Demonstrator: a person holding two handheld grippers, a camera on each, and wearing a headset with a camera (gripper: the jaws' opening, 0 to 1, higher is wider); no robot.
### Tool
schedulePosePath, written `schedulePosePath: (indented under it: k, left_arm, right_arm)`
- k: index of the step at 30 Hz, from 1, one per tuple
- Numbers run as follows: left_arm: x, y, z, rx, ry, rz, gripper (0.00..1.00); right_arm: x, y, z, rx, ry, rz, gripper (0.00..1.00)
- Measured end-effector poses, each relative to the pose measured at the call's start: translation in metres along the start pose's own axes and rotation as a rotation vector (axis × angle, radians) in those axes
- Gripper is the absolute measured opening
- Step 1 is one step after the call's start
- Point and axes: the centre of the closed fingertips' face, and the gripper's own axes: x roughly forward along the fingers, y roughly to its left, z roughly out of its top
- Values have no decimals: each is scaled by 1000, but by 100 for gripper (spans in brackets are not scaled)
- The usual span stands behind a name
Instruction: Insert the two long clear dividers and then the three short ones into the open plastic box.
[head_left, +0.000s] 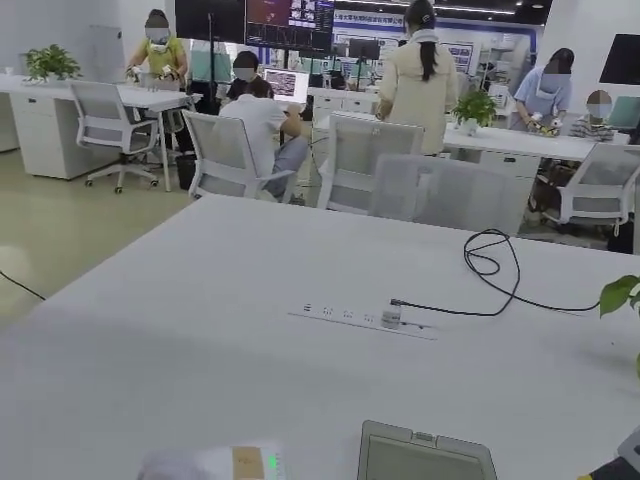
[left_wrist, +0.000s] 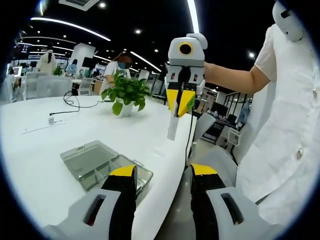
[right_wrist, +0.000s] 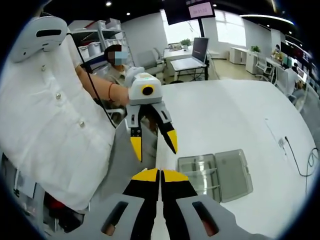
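On the white workbench (left_wrist: 35, 155) lies the open plastic box (left_wrist: 85, 156); the right gripper (right_wrist: 160, 175) pinches a clear divider (left_wrist: 172, 129), likely light and slippery, by one end, the left gripper (left_wrist: 162, 172) spread.

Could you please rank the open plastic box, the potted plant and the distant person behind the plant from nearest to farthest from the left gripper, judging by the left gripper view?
1. open plastic box, on the table just beyond the left gripper.
2. potted plant, farther along the table, centre-left.
3. distant person, beyond the table, behind the plant.
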Motion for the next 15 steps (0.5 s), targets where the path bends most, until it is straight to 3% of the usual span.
schedulePosePath:
  k: [15]
  left_arm:
    - [-25, 24, -15, -1, 8, 107, 61]
  right_arm:
    - [11, -43, -8, 34, 8, -108, 3]
